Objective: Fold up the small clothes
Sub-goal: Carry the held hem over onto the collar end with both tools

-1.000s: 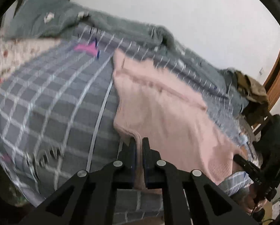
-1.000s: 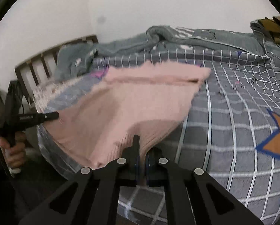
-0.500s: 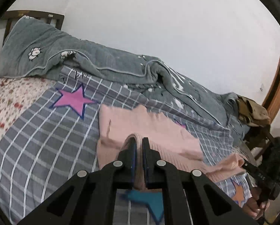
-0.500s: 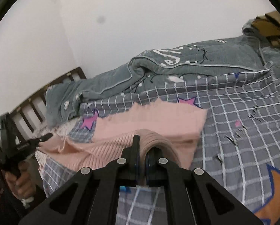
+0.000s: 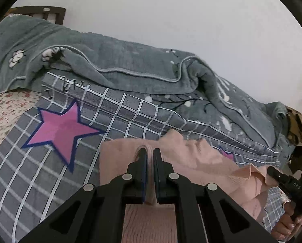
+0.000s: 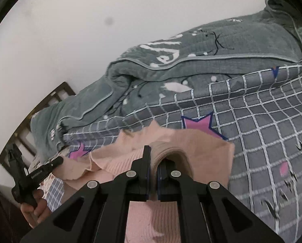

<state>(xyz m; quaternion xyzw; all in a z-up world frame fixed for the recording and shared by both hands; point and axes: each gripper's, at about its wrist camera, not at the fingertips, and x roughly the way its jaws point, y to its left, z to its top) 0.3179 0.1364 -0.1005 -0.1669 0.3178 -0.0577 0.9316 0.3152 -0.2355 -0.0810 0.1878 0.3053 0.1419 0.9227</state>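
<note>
Left wrist view: the left gripper (image 5: 148, 154) is pinching the pink knit garment (image 5: 193, 162), jaws nearly closed on its ribbed edge. The right gripper (image 6: 153, 155) is clamping the other corner, apparently carrying the hem over the part lying on the checked bedspread (image 6: 262, 121) to fold it.

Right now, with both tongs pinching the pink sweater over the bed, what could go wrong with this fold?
1. The left tongs and right tongs each grip the pink sweater by a thin pinch, so the knit may slip out.
2. The cloth between them sags and bunches, so the fold may land creased.
3. The grey blanket lies heaped close behind; the far edge could catch on it.
</note>
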